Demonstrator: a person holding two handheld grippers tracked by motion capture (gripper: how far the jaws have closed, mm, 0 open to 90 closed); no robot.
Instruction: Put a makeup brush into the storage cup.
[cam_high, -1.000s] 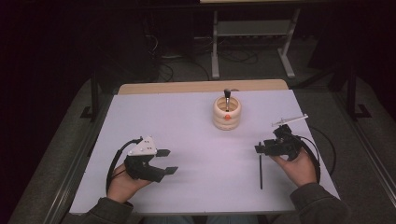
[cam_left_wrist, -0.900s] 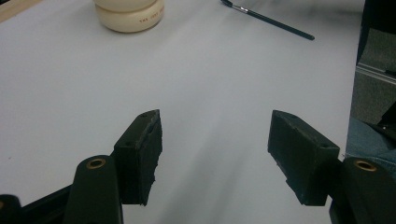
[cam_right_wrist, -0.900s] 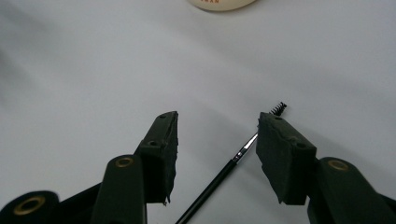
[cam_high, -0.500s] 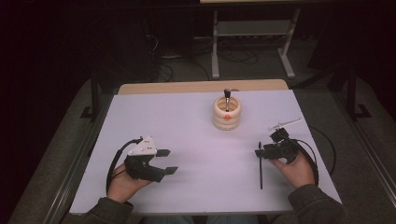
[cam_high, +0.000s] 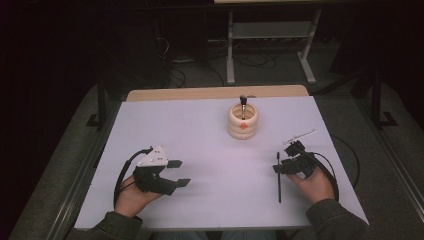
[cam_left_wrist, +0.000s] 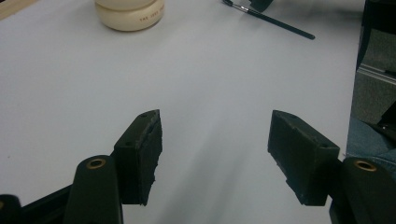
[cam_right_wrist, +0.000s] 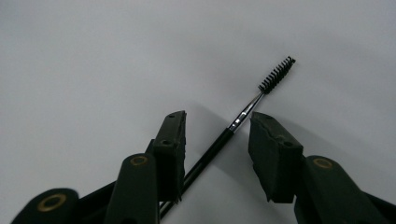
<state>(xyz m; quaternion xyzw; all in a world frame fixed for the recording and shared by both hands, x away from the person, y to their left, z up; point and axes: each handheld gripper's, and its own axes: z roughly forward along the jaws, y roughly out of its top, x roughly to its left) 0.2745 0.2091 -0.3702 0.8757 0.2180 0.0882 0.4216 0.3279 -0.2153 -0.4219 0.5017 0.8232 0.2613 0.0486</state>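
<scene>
Across the middle of the high view a white table (cam_high: 210, 150) is spread, with dark floor around it. Above centre, a cream ribbed holder (cam_high: 243, 121) is set upright, with one dark-handled brush (cam_high: 243, 105) standing in it. At the lower left, the left gripper (cam_high: 178, 173) is held over the bare surface, its jaws wide apart with nothing between them; the same wide gap is seen in the left gripper view. At the lower right, the right gripper (cam_high: 276, 167) is lowered over a thin black spoolie brush (cam_high: 279, 177), which lies flat on the table with its length running toward the bottom edge. To the upper right of that gripper, a slim silver tool (cam_high: 300, 136) lies apart.

In the right gripper view, the spoolie brush (cam_right_wrist: 243, 114) is seen between the jaws, its bristled head toward the upper right and its handle passing close beside the left pad (cam_right_wrist: 172, 154). The right gripper's jaws have just been closing, yet a clear gap is left to the other pad, so the brush is not yet pinched.

A slip is judged likely: the handle is thin, round and off-centre, so it could be rolled or pushed aside by the nearer pad. The pads could also be pressed against the table and close over the handle.
</scene>
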